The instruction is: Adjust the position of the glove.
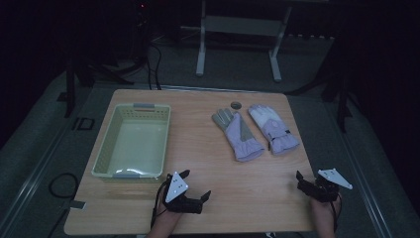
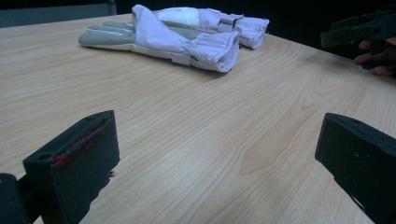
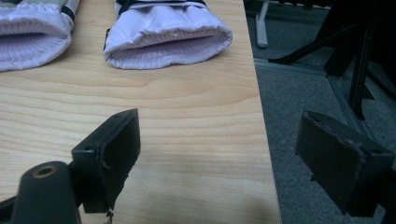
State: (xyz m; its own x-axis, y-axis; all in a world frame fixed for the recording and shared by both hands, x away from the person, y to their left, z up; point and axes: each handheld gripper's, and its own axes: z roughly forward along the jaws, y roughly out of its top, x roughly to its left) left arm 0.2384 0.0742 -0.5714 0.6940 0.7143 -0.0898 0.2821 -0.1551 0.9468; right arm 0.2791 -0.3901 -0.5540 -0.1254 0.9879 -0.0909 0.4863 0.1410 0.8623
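While the room beyond stays too dark for me to read, the wooden tabletop (image 1: 208,148) is lit well enough. My pale basket (image 1: 132,141) sits on its left half with nothing inside. Two lilac gloves (image 1: 255,131) lie side by side right of centre, their cuffs towards me; a small round dark thing (image 1: 236,104) just behind them is too tiny to identify. Left tongs (image 1: 194,186) and right tongs (image 3: 217,154) hover spread wide, grasping nothing, at the near edge.
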